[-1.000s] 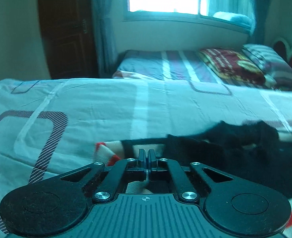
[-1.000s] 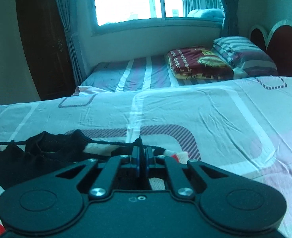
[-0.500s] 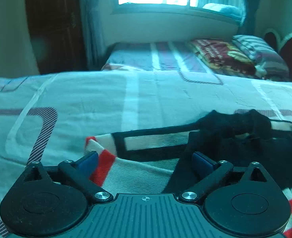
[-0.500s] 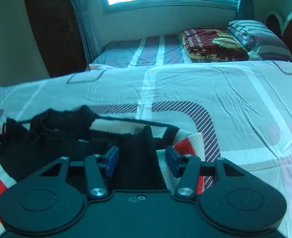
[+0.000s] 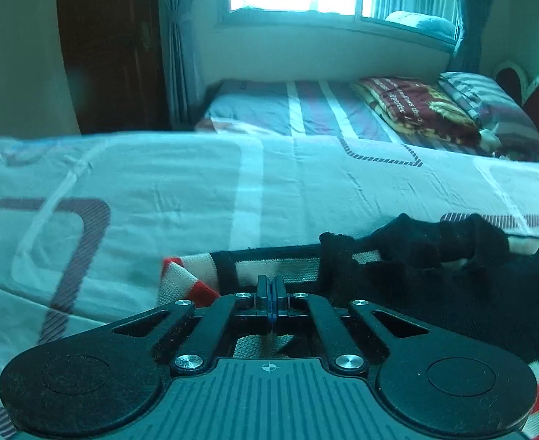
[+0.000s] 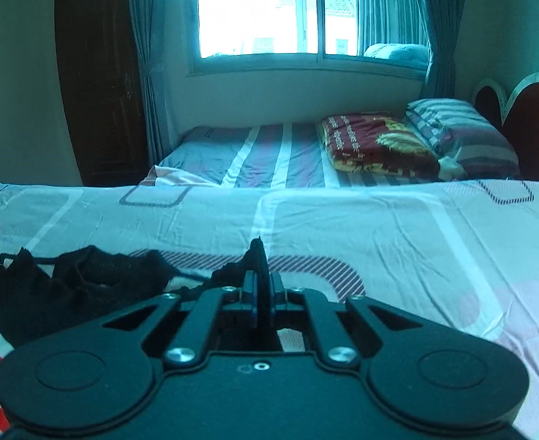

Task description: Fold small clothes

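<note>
Daylight poured through a wide window (image 6: 306, 14) flanked by blue-grey curtains (image 6: 141, 55). Below it stood a bed (image 6: 255, 157) with a striped sheet, a folded red blanket (image 6: 372, 143) (patterned) and a striped pillow (image 6: 456, 128). A dark wooden door (image 5: 112, 44) stood left.

This is a bedroom in someone's home. Two beds stand side by side: the near bed (image 6: 379, 227) wears a pale sheet printed with rounded rectangles, and the far bed (image 6: 262, 154) has a striped sheet, a folded red blanket (image 6: 372, 143) and a striped pillow (image 6: 456, 124) by a scalloped headboard (image 6: 526, 106). Daylight pours through a window (image 6: 306, 11) flanked by curtains (image 6: 141, 55), with a dark wooden door (image 6: 97, 73) in the corner.
</note>
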`<state>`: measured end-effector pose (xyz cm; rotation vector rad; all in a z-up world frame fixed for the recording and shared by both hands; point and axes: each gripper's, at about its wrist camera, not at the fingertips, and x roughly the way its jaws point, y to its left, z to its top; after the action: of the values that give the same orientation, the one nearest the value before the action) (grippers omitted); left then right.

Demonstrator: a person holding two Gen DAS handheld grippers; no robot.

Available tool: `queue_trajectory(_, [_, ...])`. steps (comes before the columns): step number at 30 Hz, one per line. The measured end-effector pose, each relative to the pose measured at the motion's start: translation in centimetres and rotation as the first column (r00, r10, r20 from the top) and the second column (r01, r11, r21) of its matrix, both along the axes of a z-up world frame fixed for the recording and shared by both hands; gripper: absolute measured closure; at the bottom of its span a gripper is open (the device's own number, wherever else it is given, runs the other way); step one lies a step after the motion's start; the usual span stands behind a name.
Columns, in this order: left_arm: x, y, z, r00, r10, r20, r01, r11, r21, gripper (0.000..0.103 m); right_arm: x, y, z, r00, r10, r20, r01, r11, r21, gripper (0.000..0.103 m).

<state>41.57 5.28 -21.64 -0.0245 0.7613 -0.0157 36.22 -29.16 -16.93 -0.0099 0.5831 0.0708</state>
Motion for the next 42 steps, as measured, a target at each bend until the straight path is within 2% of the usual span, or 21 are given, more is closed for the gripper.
queue_trajectory(4, [0.0, 0.5, 0.2, 1.0, -0.009, -0.015, 0.009, 1.0, -0.021, 0.102, 0.5, -0.3, -0.5, 0.998, -0.061, 0.005, 0.061, 0.996, -0.065, 0.097])
queue_trajectory(7, [0.0, 0.4, 0.1, 0.999, -0.02, -0.028, 0.019, 1.0, -0.022, 0.102, 1.4, -1.6, -1.1, 0.992, -0.122, -0.01, 0.121, 0.991, -0.049, 0.102])
queue_trajectory(10, [-0.1, 0.0, 0.1, 0.999, -0.034, -0.028, 0.034, 0.999, -0.024, 0.102, 2.3, -1.5, -2.8, 0.989, -0.072, -0.126, 0.07, 0.997, -0.02, 0.102])
queue_trajectory(11, [-0.2, -0.2, 0.1, 0.998, -0.049, -0.04, 0.048, 0.998, -0.035, 0.102, 2.0, -1.5, -2.8, 0.989, -0.059, -0.135, 0.06, 0.998, 0.009, 0.098])
queue_trajectory(13, [-0.1, -0.4, 0.0, 0.995, -0.075, -0.063, 0.072, 0.996, -0.047, 0.102, 1.3, -1.8, -2.5, 0.992, -0.053, -0.119, 0.06, 0.997, 0.054, 0.075])
queue_trajectory(14, [-0.1, -0.3, 0.1, 0.995, -0.081, -0.065, 0.077, 0.995, -0.058, 0.102, 1.0, -2.0, -2.2, 0.992, -0.062, -0.108, 0.07, 0.995, 0.072, 0.053])
queue_trajectory(15, [-0.2, -0.2, 0.2, 0.994, -0.082, -0.066, 0.078, 0.995, -0.068, 0.102, 0.8, -2.3, -1.9, 0.994, -0.058, -0.096, 0.067, 0.993, 0.094, 0.041])
queue_trajectory(18, [-0.1, -0.1, 0.3, 0.991, -0.103, -0.083, 0.097, 0.992, -0.078, 0.1, 1.0, -2.8, -1.2, 0.994, -0.024, -0.109, 0.041, 0.987, 0.153, 0.049])
queue_trajectory(20, [-0.4, -0.3, 0.5, 0.99, -0.119, -0.077, 0.114, 0.991, -0.065, 0.067, 1.0, -2.8, -1.2, 0.992, -0.009, -0.13, 0.031, 0.986, 0.164, 0.049])
queue_trajectory(21, [-0.8, -0.4, 0.7, 0.992, -0.115, -0.054, 0.112, 0.992, -0.054, 0.018, 1.0, -2.6, -1.4, 0.988, 0.0, -0.154, 0.024, 0.988, 0.155, 0.048])
queue_trajectory(22, [-1.5, -0.3, 1.2, 0.994, -0.108, -0.004, 0.108, 0.993, -0.046, 0.0, 0.9, -2.5, -1.8, 0.985, 0.006, -0.174, 0.02, 0.989, 0.145, 0.048])
queue_trajectory(23, [-2.4, -0.2, 1.7, 0.993, -0.103, 0.063, 0.106, 0.994, -0.041, 0.0, 0.8, -2.2, -2.2, 0.982, 0.006, -0.19, 0.019, 0.991, 0.13, 0.048])
queue_trajectory(24, [-2.8, -0.2, 1.9, 0.99, -0.112, 0.081, 0.116, 0.992, -0.041, 0.0, 0.6, -2.1, -2.6, 0.98, 0.007, -0.201, 0.017, 0.993, 0.12, 0.048])
queue_trajectory(26, [-2.2, -0.5, 1.6, 0.992, -0.126, 0.027, 0.126, 0.992, -0.024, 0.0, 0.3, -1.6, -3.0, 0.981, 0.012, -0.195, 0.01, 0.994, 0.111, 0.048])
queue_trajectory(30, [-1.7, -1.2, 0.3, 0.987, -0.157, -0.019, 0.157, 0.988, -0.003, 0.004, 0.1, -0.8, -3.0, 0.981, 0.02, -0.19, -0.002, 0.996, 0.094, 0.059])
queue_trajectory(31, [-1.8, -1.3, 0.1, 0.986, -0.164, -0.024, 0.164, 0.986, -0.004, 0.028, 0.2, -0.6, -2.9, 0.981, 0.025, -0.192, -0.008, 0.996, 0.088, 0.06])
queue_trajectory(33, [-1.2, -1.7, -0.6, 0.987, -0.15, -0.06, 0.151, 0.988, 0.028, 0.062, 0.2, -0.4, -2.9, 0.98, 0.036, -0.195, -0.022, 0.997, 0.073, 0.074])
queue_trajectory(35, [-1.1, -1.9, -0.5, 0.988, -0.143, -0.05, 0.145, 0.989, 0.036, 0.084, 0.0, -0.3, -2.8, 0.98, 0.045, -0.193, -0.032, 0.997, 0.072, 0.092])
queue_trajectory(36, [-1.2, -2.2, -0.3, 0.988, -0.149, -0.05, 0.151, 0.987, 0.046, 0.095, 0.0, -0.2, -2.8, 0.98, 0.052, -0.191, -0.04, 0.997, 0.067, 0.096])
queue_trajectory(39, [-1.9, -3.1, 0.1, 0.984, -0.177, -0.01, 0.177, 0.981, 0.083, 0.097, -0.5, 0.5, -2.6, 0.985, 0.068, -0.161, -0.065, 0.998, 0.023, 0.097])
queue_trajectory(42, [-2.1, -2.4, 1.1, 0.99, -0.118, 0.072, 0.114, 0.992, 0.056, 0.097, -1.1, 0.2, -1.7, 0.996, 0.019, -0.082, -0.018, 1.0, 0.011, 0.097])
